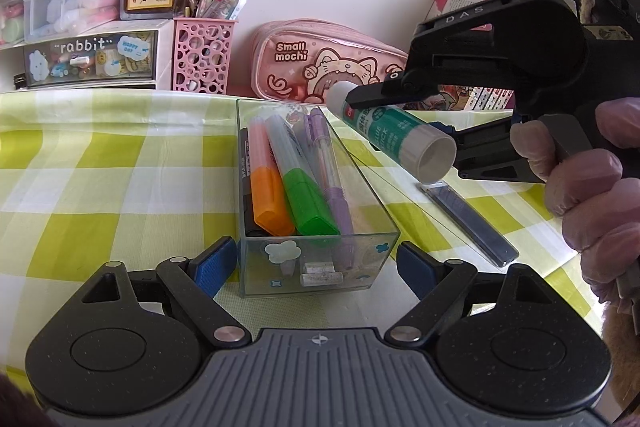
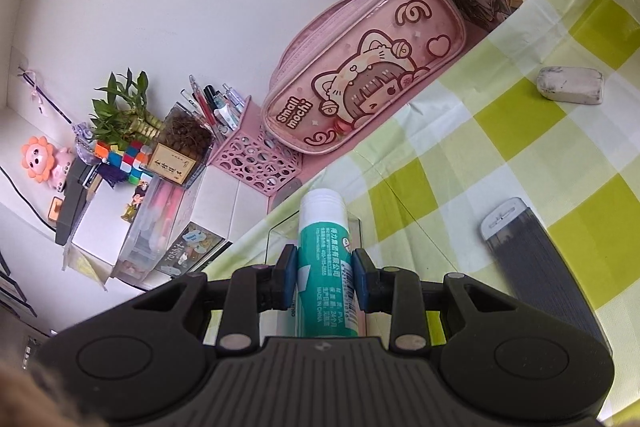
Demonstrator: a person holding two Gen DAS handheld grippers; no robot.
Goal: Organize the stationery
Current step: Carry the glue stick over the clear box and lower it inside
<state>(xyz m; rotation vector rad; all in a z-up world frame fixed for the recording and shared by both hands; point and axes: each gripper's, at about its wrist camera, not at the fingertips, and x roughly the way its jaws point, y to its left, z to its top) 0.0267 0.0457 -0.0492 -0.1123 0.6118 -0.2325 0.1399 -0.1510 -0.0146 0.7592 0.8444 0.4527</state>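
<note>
Checked tablecloth (image 1: 100,163) covers the desk; on it a clear box (image 1: 320,259) holds markers (image 1: 304,203). Left gripper (image 1: 316,269) sits with fingers spread either side of the box, not touching. Right gripper (image 2: 325,281) pinches a glue stick (image 2: 324,267), lifted above the box's far end.

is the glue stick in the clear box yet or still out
Out. The right hand-held gripper holds the glue stick tilted in the air, beside the clear box of markers.

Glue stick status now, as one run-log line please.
right gripper: shut on green-and-white glue stick | glue stick: airborne beside clear plastic box | left gripper: straddling box, contact unclear
</note>
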